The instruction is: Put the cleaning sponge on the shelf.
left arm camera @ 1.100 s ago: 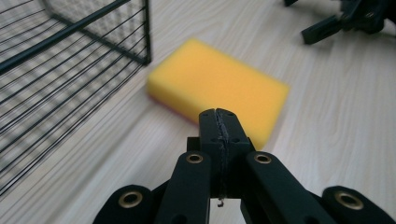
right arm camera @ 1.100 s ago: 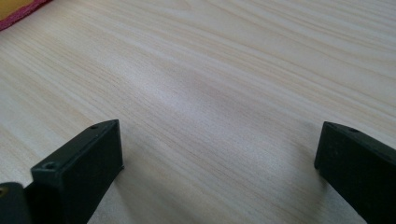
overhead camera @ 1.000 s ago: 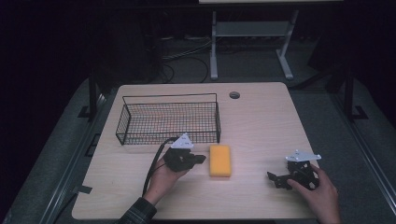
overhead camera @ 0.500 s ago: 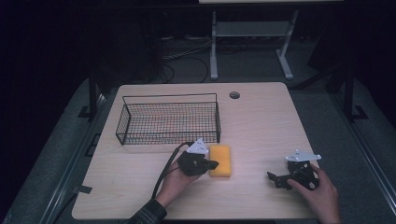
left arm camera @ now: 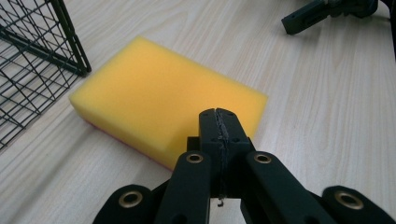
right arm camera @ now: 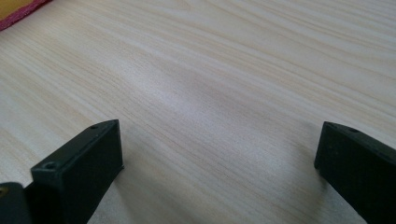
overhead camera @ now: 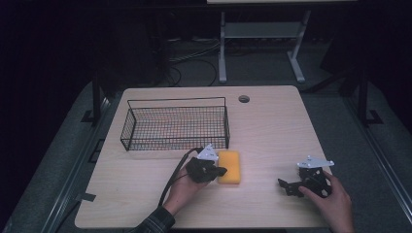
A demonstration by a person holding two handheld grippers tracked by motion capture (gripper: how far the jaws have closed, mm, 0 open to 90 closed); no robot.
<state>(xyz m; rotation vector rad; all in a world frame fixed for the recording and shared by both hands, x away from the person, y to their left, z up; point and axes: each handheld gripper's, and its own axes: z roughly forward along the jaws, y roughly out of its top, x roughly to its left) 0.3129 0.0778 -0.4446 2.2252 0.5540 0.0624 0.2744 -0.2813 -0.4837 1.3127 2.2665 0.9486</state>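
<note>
From the high view I see my left gripper (overhead camera: 217, 171) down on the pale wood-grain table (overhead camera: 272, 131), its tips at the left edge of the thick yellow rectangular sponge (overhead camera: 229, 166). The left gripper view settles its state: the two black jaws are pressed together with nothing between them, their joined tip (left arm camera: 219, 122) over the near edge of the sponge (left arm camera: 159, 100). Whether the tip rests on the foam or hangs just above it, I cannot tell. A thin reddish layer runs along the sponge's lower edge, mostly hidden beneath the yellow body.

The sponge lies flat on the table just in front of the black wire mesh basket (overhead camera: 175, 127), close to its near right corner but apart from it. In the left gripper view the basket (left arm camera: 32, 60) is cut off by the left and upper edges.

My right gripper (overhead camera: 290, 186) sits well apart to the right, held low over the table; my hand covers much of its body. In the right gripper view its jaws stand wide apart over bare wood, both cut off by the lower edge, and a sliver of the sponge (right arm camera: 14, 10) clips the top left corner.
</note>
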